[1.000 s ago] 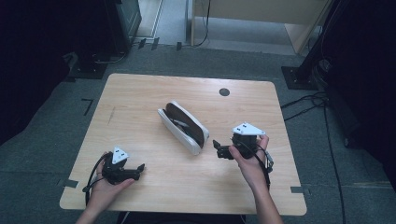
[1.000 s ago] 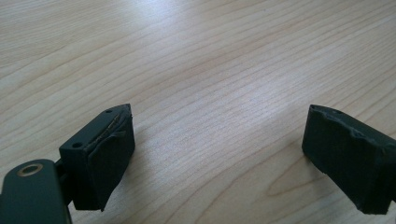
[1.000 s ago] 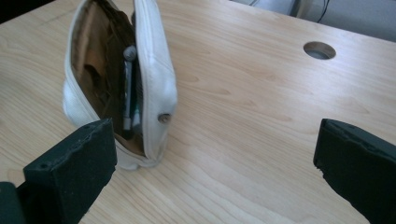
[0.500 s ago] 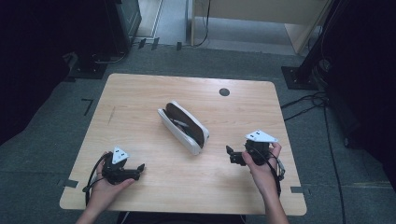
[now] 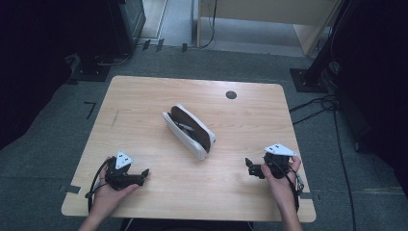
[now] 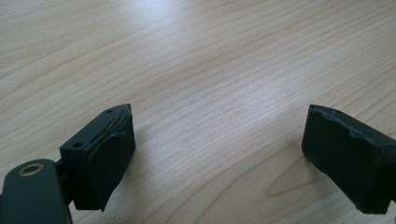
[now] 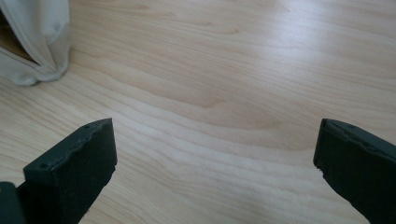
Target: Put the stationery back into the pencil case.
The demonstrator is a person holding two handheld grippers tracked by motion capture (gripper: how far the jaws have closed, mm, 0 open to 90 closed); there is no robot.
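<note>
1. L gripper (image 5: pixel 144 172), black two-jaw tool w/ grey three-cornered plate on top, sits low over the near-left part of the table, held in the person's left hand (image 5: pixel 108 192). Jaws spread wide, nothing btwn them; the left gripper view has bare wood in the gap (image 6: pixel 215 154).
2. Its black cable loops off the near-left side of the hand, over the table edge.
3. R gripper (image 5: pixel 248 167), same black build w/ grey plate, is at the near-right part of the table in the person's right hand (image 5: pixel 279 180), tips pointing left. Jaws spread wide too, empty; the right gripper view has plain wood btwn them (image 7: pixel 215 154).
4. Both grippers well apart from each other, one at each near corner area.
5. White fabric pouch w/ brown inside (image 5: pixel 188 130), long and soft, lies at mid-table, mouth gaping upward, slanted from far-left to near-right. It's btwn the two grippers but farther out; touches neither. Near end is closer to the R gripper; a white corner of it (image 7: pixel 32 51) shows at top left of the right gripper view.
6. Light wooden table w/ rounded corners (image 5: pixel 144 96); small dark round cap (image 5: pixel 231 95) set in it at the far side, right of centre.
7. Around it: grey carpet floor (image 5: pixel 57 134).
</note>
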